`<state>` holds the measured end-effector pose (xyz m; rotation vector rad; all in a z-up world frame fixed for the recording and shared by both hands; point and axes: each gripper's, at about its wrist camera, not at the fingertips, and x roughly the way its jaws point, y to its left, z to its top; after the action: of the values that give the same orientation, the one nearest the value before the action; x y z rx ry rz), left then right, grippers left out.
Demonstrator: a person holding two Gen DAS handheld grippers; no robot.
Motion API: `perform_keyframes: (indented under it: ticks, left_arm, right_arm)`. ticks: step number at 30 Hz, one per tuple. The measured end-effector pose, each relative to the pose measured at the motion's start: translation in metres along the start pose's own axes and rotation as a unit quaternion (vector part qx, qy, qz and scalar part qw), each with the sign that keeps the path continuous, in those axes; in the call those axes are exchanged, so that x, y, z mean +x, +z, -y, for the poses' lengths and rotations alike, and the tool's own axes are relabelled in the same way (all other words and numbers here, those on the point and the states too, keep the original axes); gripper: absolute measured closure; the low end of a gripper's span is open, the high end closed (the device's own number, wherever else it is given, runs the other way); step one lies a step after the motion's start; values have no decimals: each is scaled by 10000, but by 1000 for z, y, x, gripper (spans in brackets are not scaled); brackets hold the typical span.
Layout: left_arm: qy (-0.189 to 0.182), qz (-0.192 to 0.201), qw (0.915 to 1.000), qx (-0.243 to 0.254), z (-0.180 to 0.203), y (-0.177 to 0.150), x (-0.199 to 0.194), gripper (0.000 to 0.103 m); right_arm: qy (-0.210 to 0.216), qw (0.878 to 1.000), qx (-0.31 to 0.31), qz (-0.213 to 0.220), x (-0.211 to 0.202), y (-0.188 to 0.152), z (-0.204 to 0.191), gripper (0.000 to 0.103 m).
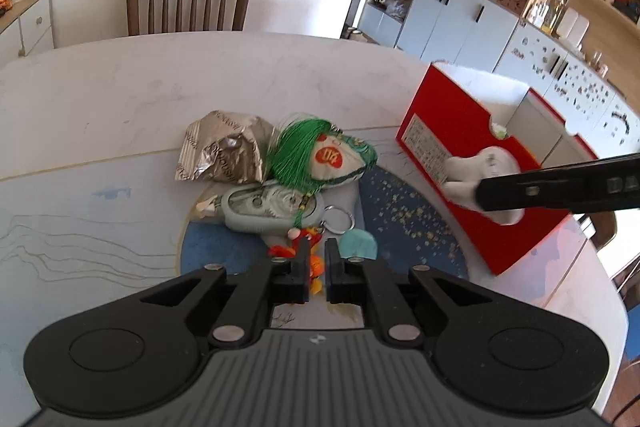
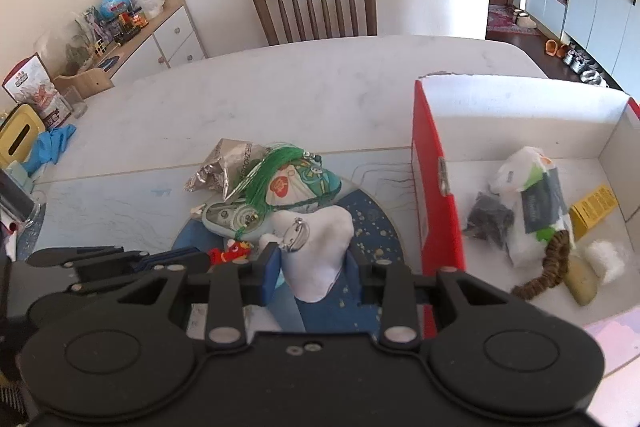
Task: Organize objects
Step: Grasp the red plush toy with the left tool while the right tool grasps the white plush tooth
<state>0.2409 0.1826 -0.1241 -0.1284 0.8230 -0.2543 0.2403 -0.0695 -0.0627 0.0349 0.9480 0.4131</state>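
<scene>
The right tool [image 2: 310, 269] is clamped on a white tooth-shaped plush [image 2: 320, 251], its blue pads pressing both sides of the toy, which is held clear of the desk [image 2: 280, 99]. A metal pin is fixed to the face of the plush. In the left wrist view this plush sits beside the outer wall of the red box [image 1: 452, 131].

The left tool [image 1: 316, 275] has its jaws drawn together with only a narrow gap; a small red and orange charm [image 1: 298, 247] lies at the fingertips, but whether the charm is gripped cannot be told.

Loose items remain in a pile on the desk: a crumpled foil packet [image 1: 224, 151], a pouch with a green tassel [image 1: 320, 155], a grey tape dispenser [image 1: 272, 209] with a key ring, and a small teal piece [image 1: 358, 245]. These rest partly on a blue round mat [image 1: 408, 227].

The red box stands open at the right of the pile. Its white interior holds a wrapped white packet [image 2: 532, 195], a dark bag [image 2: 490, 219], a yellow carton [image 2: 592, 209], a brown coiled cord [image 2: 552, 263] and a white tuft [image 2: 606, 259].

A wooden chair [image 2: 316, 7] stands at the far edge of the desk.
</scene>
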Motion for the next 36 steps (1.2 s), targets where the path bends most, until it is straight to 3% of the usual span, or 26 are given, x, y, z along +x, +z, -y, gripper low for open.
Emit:
perform_keyframes:
  ticks: [2, 4, 5, 6, 7, 17, 25, 30, 36]
  left_arm:
    - [-23, -58, 10000, 71, -1, -3, 3, 85]
    - [-7, -80, 9997, 211, 0, -6, 5, 67]
    - [14, -77, 9996, 285, 0, -8, 7, 48]
    - [9, -46, 9994, 343, 0, -9, 7, 37]
    - [10, -24, 9992, 410, 1, -10, 8, 35]
    - [390, -223, 9932, 1078, 1, -18, 36, 35]
    - [416, -187, 9915, 1217, 4, -18, 42, 36]
    - [422, -151, 9918, 1194, 5, -16, 41, 65]
    - [510, -123, 9921, 1135, 9, -16, 36, 66]
  right_arm:
    - [13, 10000, 35, -10, -4, -4, 2, 70]
    - [39, 10000, 66, -17, -9, -8, 4, 70]
    - [34, 10000, 75, -23, -11, -9, 4, 70]
    - [29, 10000, 88, -31, -13, -11, 6, 70]
    - [33, 9999, 108, -42, -14, -13, 6, 70]
    - [-65, 9997, 207, -72, -22, -23, 13, 70]
    - [-83, 9997, 222, -98, -24, -25, 15, 70]
    - [-66, 9997, 199, -97, -26, -26, 15, 70]
    - [-16, 9999, 147, -52, -32, -24, 15, 70]
